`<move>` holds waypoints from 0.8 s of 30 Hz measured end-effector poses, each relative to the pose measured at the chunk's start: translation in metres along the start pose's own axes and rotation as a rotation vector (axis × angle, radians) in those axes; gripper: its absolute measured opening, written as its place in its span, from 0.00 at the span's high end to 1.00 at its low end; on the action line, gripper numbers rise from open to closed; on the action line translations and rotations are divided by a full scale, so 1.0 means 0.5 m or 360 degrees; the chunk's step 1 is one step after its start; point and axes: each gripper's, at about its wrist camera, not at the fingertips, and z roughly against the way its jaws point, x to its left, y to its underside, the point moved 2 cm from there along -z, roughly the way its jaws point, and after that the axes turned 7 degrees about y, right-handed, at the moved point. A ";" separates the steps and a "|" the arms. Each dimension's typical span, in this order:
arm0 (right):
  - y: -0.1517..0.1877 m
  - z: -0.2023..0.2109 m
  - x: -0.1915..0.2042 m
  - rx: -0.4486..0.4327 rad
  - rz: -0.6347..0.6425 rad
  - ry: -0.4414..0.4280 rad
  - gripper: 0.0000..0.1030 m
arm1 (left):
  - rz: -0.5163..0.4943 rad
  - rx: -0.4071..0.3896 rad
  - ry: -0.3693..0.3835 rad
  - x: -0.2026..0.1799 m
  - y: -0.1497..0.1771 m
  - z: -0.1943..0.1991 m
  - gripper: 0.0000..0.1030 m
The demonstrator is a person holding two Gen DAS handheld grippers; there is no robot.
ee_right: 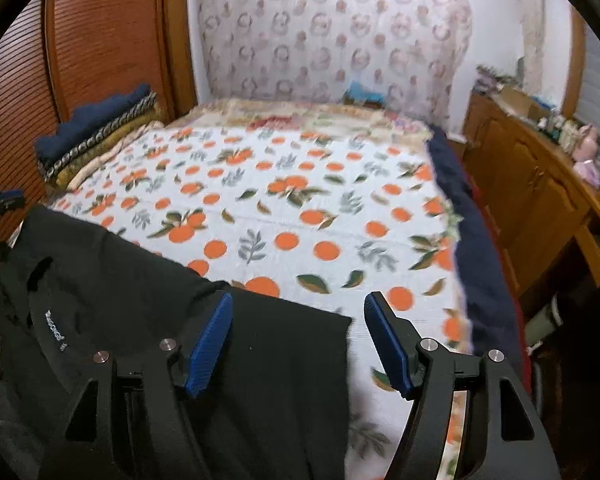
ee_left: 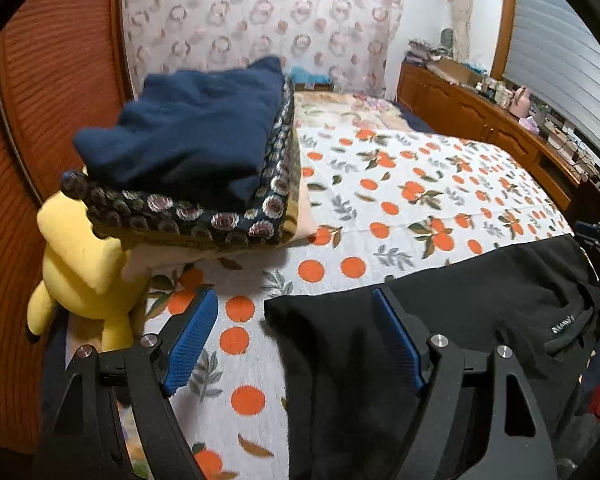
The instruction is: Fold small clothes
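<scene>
The black garment (ee_left: 480, 320) lies flat on the near edge of the bed (ee_left: 400, 200), its long axis running left to right. The left tool (ee_left: 296, 340) straddles its left edge, the right tool (ee_right: 298, 340) its right edge; both gape wide, holding nothing.

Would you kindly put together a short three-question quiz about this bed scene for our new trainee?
1. True or false: the left gripper is clamped on the black garment.
2. What lies on top of the stack of folded clothes?
A. a navy garment
B. a white towel
C. a red cushion
3. Fill in: the bedsheet is printed with ______ and leaves.

Key
1. False: both it and the right gripper stand open, with nothing pinched.
2. A: the navy garment.
3. Oranges.
</scene>
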 end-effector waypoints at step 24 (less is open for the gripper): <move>0.013 -0.051 -0.011 0.0152 -0.0083 -0.0008 0.32 | 0.0017 0.0144 0.0085 -0.005 0.038 -0.056 0.52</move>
